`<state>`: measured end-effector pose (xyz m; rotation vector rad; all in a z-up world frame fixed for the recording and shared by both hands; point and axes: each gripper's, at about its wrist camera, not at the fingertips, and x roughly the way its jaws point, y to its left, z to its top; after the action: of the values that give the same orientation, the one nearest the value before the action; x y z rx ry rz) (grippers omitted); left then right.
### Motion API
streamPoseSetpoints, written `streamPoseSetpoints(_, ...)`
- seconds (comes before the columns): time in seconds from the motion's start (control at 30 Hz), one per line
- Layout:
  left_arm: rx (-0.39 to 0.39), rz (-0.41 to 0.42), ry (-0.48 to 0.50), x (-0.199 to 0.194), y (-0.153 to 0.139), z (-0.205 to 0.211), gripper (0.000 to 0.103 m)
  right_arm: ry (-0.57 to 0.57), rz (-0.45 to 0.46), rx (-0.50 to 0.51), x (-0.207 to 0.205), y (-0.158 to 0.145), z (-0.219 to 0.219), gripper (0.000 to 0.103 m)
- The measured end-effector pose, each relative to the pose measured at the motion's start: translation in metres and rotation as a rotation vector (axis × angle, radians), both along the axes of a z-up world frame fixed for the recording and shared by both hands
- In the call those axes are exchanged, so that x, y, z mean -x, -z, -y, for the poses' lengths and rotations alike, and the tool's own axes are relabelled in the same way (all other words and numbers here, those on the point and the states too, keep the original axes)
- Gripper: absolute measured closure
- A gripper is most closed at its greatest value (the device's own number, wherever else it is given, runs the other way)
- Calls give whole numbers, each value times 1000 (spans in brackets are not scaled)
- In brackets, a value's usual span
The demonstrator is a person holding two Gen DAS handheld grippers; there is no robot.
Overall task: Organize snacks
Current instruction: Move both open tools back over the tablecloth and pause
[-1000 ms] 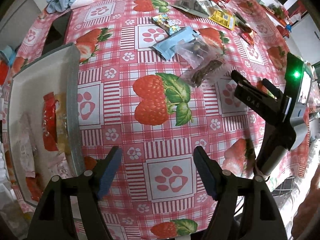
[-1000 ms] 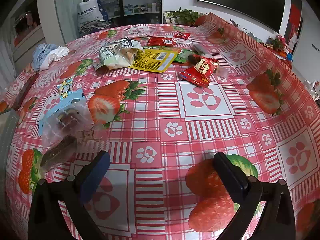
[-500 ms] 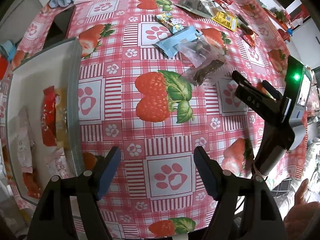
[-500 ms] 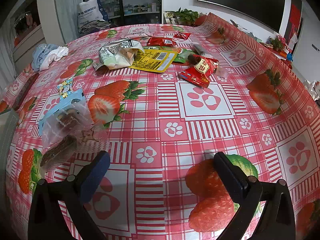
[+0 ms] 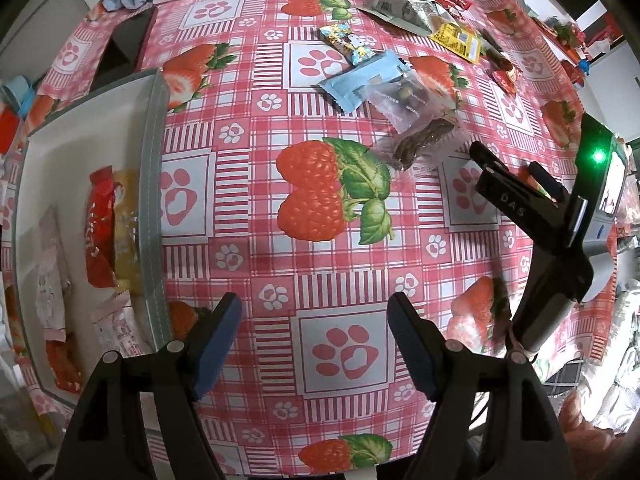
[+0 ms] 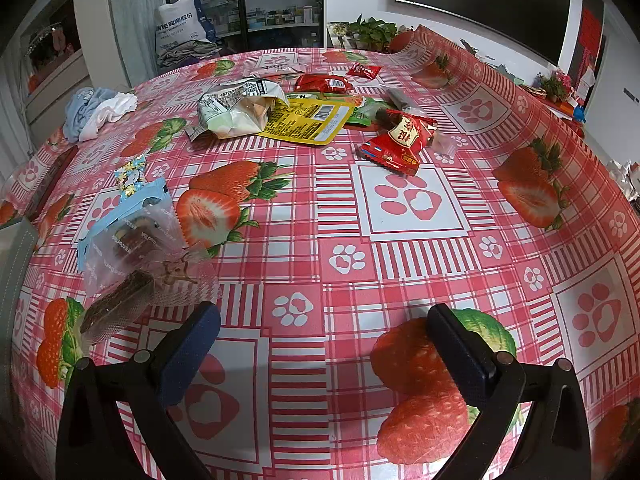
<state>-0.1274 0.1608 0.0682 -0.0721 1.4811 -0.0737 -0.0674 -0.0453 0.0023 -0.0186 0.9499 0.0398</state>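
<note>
My left gripper (image 5: 316, 320) is open and empty above the strawberry tablecloth, beside the grey tray (image 5: 154, 184). The tray holds several snack packets, among them a red one (image 5: 96, 232). My right gripper (image 6: 324, 328) is open and empty; it also shows in the left wrist view (image 5: 516, 172). Just ahead-left of it lie a clear packet with a brown bar (image 6: 120, 304) (image 5: 420, 140), a clear packet of dark pieces (image 6: 132, 244) and a light blue packet (image 6: 120, 212) (image 5: 360, 80). Farther off lie a silver bag (image 6: 236, 108), a yellow pouch (image 6: 308, 120) and a red packet (image 6: 400, 140).
A bundle of blue and white cloth (image 6: 96, 112) lies at the table's far left. More red packets (image 6: 324, 82) lie at the far side. Shelves and a dark screen (image 6: 480, 0) stand behind the table. The table's near edge runs under both grippers.
The left gripper has drifted slightly, so the tray and snacks sit a little lower in its view. The right gripper has not moved.
</note>
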Motion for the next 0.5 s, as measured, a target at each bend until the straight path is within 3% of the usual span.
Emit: streamPoseSetpoints(0.5,-5,-4,-4,1,0,0,25,0,0,-2,-2,1,-2,0)
